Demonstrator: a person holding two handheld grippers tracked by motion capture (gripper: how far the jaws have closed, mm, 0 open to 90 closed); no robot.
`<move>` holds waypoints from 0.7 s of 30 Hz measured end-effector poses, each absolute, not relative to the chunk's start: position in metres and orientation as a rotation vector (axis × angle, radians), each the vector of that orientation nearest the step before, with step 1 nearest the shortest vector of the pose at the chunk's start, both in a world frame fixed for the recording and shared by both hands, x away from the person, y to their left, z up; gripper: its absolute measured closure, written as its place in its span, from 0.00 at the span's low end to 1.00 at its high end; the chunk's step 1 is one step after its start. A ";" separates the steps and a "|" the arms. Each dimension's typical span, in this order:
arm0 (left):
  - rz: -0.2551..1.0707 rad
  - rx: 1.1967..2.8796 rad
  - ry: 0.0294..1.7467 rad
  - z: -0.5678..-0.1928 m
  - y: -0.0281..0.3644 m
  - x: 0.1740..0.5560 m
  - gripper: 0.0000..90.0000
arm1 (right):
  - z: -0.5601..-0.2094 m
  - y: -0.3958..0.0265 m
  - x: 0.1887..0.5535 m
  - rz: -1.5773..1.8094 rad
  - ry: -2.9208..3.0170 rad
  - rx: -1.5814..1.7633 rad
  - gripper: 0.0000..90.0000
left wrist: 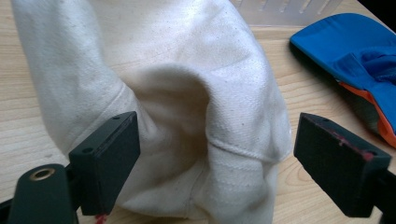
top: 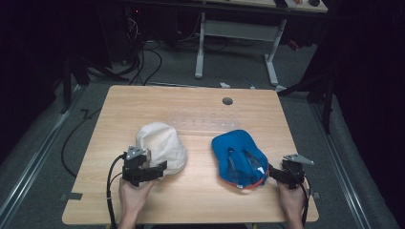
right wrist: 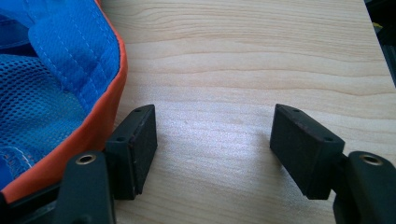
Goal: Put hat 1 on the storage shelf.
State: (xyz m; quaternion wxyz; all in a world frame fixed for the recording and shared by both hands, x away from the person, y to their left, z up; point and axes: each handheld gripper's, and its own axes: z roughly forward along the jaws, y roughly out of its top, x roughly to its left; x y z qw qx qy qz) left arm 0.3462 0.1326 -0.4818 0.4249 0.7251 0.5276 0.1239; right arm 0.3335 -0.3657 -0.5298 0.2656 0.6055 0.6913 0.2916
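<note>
**Two caps, two open grippers**

I see the white cap (top: 161, 145) on the left half of the table (top: 191, 205) and the blue cap (top: 239, 157) on the right half, well apart. My left gripper (left wrist: 217, 158) has its jaws spread around the near edge of the white cap. My right gripper (right wrist: 212, 140) is also spread, over bare wood, just beside the orange rim of the blue cap.

The cream cap (left wrist: 196, 93) in front of my left gripper (left wrist: 217, 154) was matt woven cloth with a fine rough grain. The blue cap (right wrist: 51, 79) had mesh lining and a smoother orange edge. The table (right wrist: 243, 60) was pale wood with light sheen, and my jaws were matt black.
</note>
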 end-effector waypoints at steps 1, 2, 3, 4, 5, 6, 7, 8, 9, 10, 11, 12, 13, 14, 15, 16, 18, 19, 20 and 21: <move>0.310 1.813 1.320 -0.482 0.133 0.346 0.17 | -0.530 -0.366 0.334 0.788 1.867 1.635 0.36; 0.301 1.809 1.322 -0.482 0.132 0.347 0.17 | -0.530 -0.366 0.334 0.788 1.867 1.635 0.36; 0.285 1.810 1.326 -0.484 0.130 0.349 0.17 | -0.530 -0.366 0.334 0.787 1.868 1.635 0.36; 0.285 1.810 1.326 -0.484 0.130 0.349 0.17 | -0.530 -0.366 0.334 0.787 1.868 1.635 0.36; 0.277 1.814 1.328 -0.485 0.128 0.351 0.17 | -0.530 -0.366 0.334 0.787 1.867 1.635 0.36; 0.275 1.820 1.334 -0.486 0.127 0.352 0.17 | -0.530 -0.366 0.334 0.787 1.867 1.635 0.36; 0.262 1.834 1.344 -0.489 0.125 0.354 0.18 | -0.530 -0.366 0.334 0.787 1.867 1.635 0.36; 0.262 1.834 1.344 -0.489 0.125 0.354 0.19 | -0.530 -0.366 0.334 0.787 1.867 1.635 0.36; 0.262 1.840 1.349 -0.491 0.123 0.355 0.20 | -0.530 -0.366 0.334 0.787 1.867 1.635 0.36; 0.255 1.843 1.350 -0.493 0.122 0.356 0.22 | -0.530 -0.366 0.334 0.787 1.867 1.635 0.36; 0.250 1.846 1.356 -0.495 0.121 0.357 0.22 | -0.530 -0.366 0.334 0.787 1.868 1.635 0.36; 0.245 1.849 1.356 -0.497 0.120 0.358 0.23 | -0.530 -0.366 0.334 0.788 1.867 1.635 0.36; 0.244 1.849 1.358 -0.498 0.119 0.358 0.28 | -0.530 -0.366 0.334 0.788 1.867 1.635 0.36; 0.241 1.849 1.360 -0.499 0.119 0.359 0.28 | -0.530 -0.366 0.334 0.788 1.867 1.635 0.36; 0.209 1.854 1.353 -0.502 0.119 0.359 0.36 | -0.530 -0.366 0.334 0.788 1.867 1.635 0.36; 0.201 1.868 1.346 -0.504 0.118 0.359 0.40 | -0.530 -0.366 0.334 0.787 1.868 1.635 0.36; 0.199 1.879 1.341 -0.505 0.116 0.359 0.47 | -0.530 -0.366 0.334 0.787 1.869 1.634 0.36; 0.207 1.886 1.334 -0.506 0.115 0.359 0.47 | -0.530 -0.366 0.334 0.787 1.869 1.634 0.36; 0.195 1.877 1.320 -0.507 0.117 0.358 0.52 | -0.530 -0.366 0.334 0.787 1.869 1.634 0.36; 0.195 1.877 1.320 -0.507 0.117 0.358 0.55 | -0.530 -0.366 0.334 0.787 1.869 1.634 0.36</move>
